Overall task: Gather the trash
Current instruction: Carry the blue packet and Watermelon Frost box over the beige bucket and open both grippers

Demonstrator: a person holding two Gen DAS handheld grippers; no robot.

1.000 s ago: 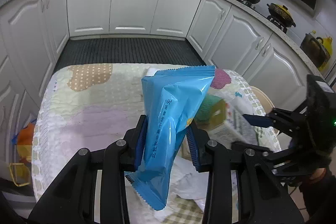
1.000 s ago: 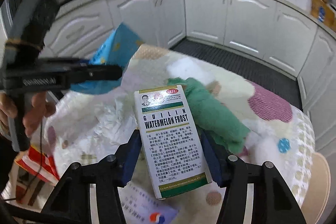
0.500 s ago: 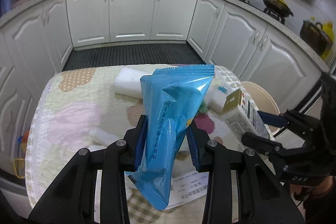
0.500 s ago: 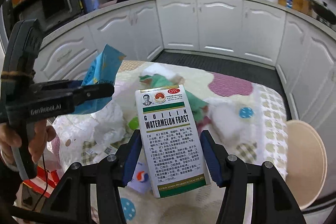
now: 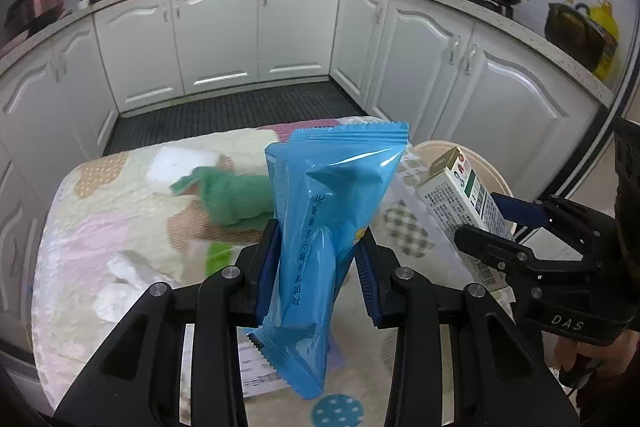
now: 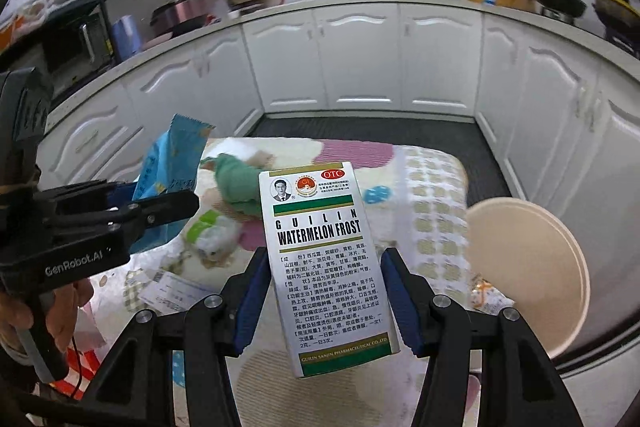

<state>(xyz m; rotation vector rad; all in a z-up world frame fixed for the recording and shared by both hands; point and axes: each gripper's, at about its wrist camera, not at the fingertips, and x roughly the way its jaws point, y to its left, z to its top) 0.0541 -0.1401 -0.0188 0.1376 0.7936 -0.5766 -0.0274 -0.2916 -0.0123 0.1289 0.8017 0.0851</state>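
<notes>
My left gripper (image 5: 318,267) is shut on a blue snack wrapper (image 5: 328,227) and holds it upright above the table; the wrapper also shows in the right wrist view (image 6: 168,163). My right gripper (image 6: 326,301) is shut on a white and green medicine box (image 6: 324,263) marked Watermelon Frost, held above the table's right side; the box also shows in the left wrist view (image 5: 460,199). A cream round bin (image 6: 528,267) stands just right of the table, below and right of the box.
The table has a patchwork cloth (image 5: 100,227). On it lie a green cloth (image 5: 236,195), crumpled white tissue (image 5: 120,267), a paper slip (image 6: 172,291) and a small green and white packet (image 6: 212,235). White kitchen cabinets (image 5: 256,35) ring the room.
Both grippers have lifted and pulled back from the table with their items still held. The right gripper has swung toward the cream bin, which now shows large beside it.
</notes>
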